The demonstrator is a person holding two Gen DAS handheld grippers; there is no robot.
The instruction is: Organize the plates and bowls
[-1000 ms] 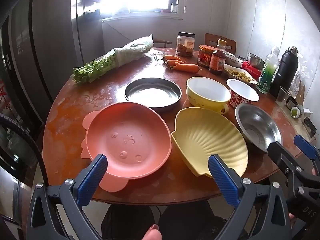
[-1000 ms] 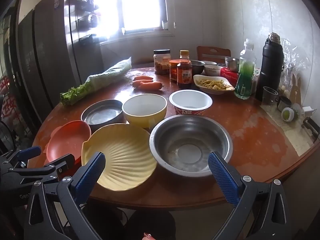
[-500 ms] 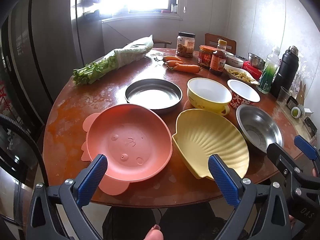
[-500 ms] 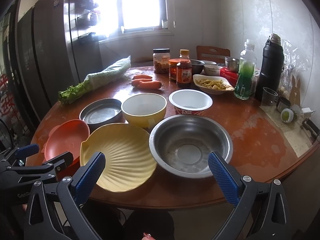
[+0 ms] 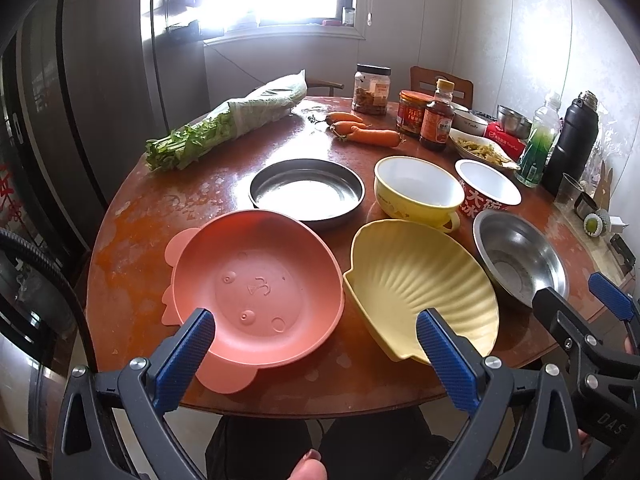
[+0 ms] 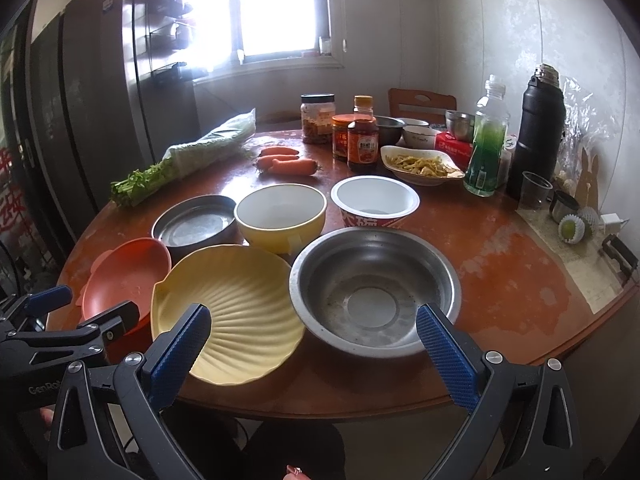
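I hold my left gripper (image 5: 314,346) and right gripper (image 6: 314,338) spread wide, grasping nothing, at the near edge of the round table (image 5: 160,216). On it sit one pink plate (image 5: 256,288), one yellow shell plate (image 5: 420,284), one steel bowl (image 6: 374,290), one steel pan (image 5: 306,192), one yellow bowl (image 5: 416,190), one red-and-white bowl (image 6: 374,200) and three carrots (image 5: 360,130).

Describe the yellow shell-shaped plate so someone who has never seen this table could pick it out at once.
On the round wooden table, look along the near edge, where three dishes sit in a row. The yellow shell-shaped plate is the middle one, between the pink plate and the steel bowl. It alone has fan-like ridges and a scalloped outline; the yellow bowl behind it is smooth and round.
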